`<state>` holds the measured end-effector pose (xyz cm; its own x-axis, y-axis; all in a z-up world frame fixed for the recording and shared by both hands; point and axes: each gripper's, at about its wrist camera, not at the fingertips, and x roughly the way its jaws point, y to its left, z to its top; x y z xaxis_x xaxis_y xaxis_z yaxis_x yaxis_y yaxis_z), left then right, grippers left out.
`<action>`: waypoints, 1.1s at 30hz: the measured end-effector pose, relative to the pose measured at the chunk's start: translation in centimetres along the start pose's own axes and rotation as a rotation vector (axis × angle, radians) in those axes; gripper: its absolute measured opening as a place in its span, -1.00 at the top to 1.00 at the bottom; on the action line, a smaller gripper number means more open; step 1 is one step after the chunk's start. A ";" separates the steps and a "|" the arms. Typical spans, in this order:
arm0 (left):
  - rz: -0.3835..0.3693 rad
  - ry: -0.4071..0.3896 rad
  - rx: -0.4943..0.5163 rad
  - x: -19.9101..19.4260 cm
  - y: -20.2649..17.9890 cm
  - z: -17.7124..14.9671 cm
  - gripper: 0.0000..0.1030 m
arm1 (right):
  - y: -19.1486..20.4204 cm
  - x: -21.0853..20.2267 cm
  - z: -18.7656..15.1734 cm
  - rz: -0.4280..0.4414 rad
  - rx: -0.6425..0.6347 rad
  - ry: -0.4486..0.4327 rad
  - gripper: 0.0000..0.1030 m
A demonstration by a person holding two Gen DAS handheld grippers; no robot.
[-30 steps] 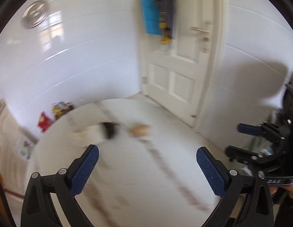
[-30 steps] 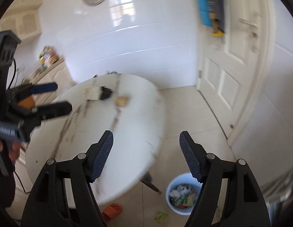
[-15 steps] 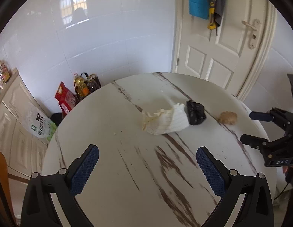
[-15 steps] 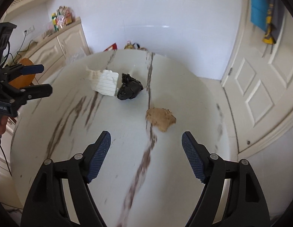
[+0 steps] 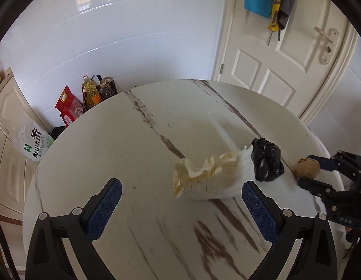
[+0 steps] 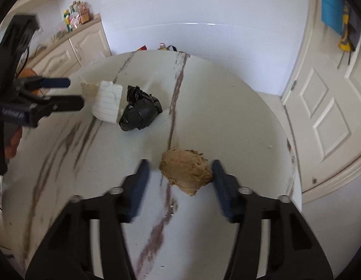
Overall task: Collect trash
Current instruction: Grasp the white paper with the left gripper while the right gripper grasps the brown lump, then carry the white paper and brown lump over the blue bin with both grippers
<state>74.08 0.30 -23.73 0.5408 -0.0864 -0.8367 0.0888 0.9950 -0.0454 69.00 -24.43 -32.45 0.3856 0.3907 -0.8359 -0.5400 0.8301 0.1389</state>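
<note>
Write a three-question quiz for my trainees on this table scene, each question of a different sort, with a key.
1. True or false: the right gripper is shut on the brown wad.
2. Which item touches the lined white paper? A) black bag B) oil bottle C) red packet
3. Fill in: the left gripper faces the ____ paper on the round table.

Key: 1 false, its jaws stand open around the wad; 2 A; 3 lined white.
</note>
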 end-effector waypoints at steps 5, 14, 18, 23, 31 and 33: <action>0.053 -0.031 0.032 2.3 -1.1 1.0 -0.97 | -0.4 -0.7 -0.7 0.038 0.010 -0.014 0.19; 0.062 -0.062 0.083 4.9 -2.7 2.1 -0.97 | -1.1 -1.1 -1.0 0.081 0.038 -0.026 0.19; 0.045 -0.066 0.104 5.7 -3.6 1.9 -0.75 | -1.2 -1.1 -1.1 0.091 0.048 -0.034 0.19; -0.064 -0.022 0.062 6.1 -2.4 1.8 0.04 | -1.2 -1.4 -1.4 0.099 0.060 -0.036 0.19; -0.094 -0.017 0.022 2.9 -1.4 0.2 0.38 | -0.5 -2.5 -2.7 0.085 0.102 -0.037 0.20; -0.094 -0.037 0.018 0.8 -1.7 -0.6 0.38 | -0.2 -3.4 -3.3 0.105 0.119 -0.049 0.20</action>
<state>73.88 -1.42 -24.61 0.5597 -0.1819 -0.8085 0.1556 0.9813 -0.1131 65.34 -27.28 -31.40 0.3695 0.4943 -0.7868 -0.4880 0.8238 0.2884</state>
